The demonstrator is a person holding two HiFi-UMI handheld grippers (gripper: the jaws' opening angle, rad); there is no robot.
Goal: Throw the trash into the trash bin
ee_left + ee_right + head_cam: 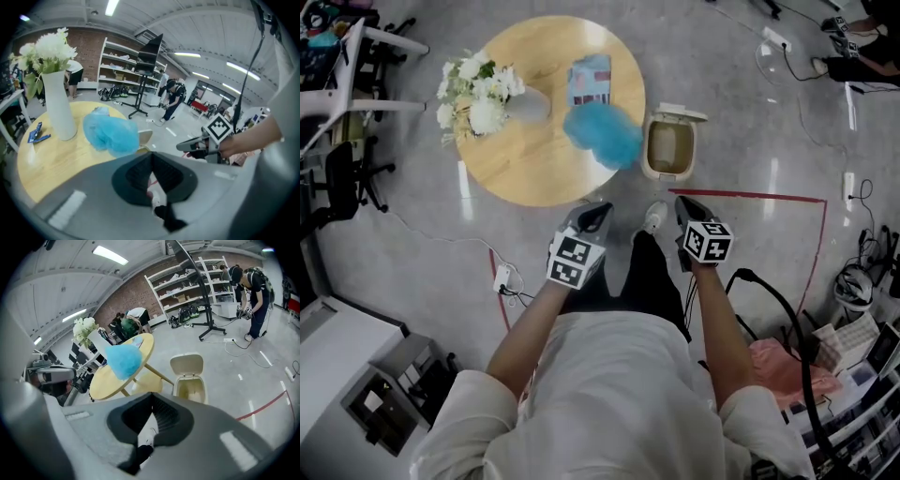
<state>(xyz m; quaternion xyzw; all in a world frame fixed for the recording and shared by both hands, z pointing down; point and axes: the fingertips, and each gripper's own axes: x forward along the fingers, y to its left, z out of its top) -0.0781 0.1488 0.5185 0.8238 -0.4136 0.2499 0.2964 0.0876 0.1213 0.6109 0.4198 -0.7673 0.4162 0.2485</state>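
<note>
Round wooden desk [520, 173] is the biggest item, standing on a grey floor [750, 112] w/ a red tape line [750, 196] running across in front of the person. Next the beige trash bin [670, 145]: on the floor just beside the desk's right edge in head view, lid flipped up, mouth open. The trash [602, 133], a fluffy blue bundle, lies on the desk at the rim nearest the bin, overhanging the edge a little, not in the bin. White vase [528, 105] w/ white flowers [473, 94] stands upright on the desk's left part, apart from the trash. A small booklet [589, 80] lies flat at the far side, just behind the trash. Left claw [596, 214] and right claw [684, 204] hang in the air side by side over the floor on the desk's near side, pointing fwd and down, well apart from trash and bin. In the left gripper view the left claw's jaws are clenched together, nothing held. Right gripper view shows the same for the right claw; only the person's shoe [654, 217] and dark trouser leg show past the tips
</note>
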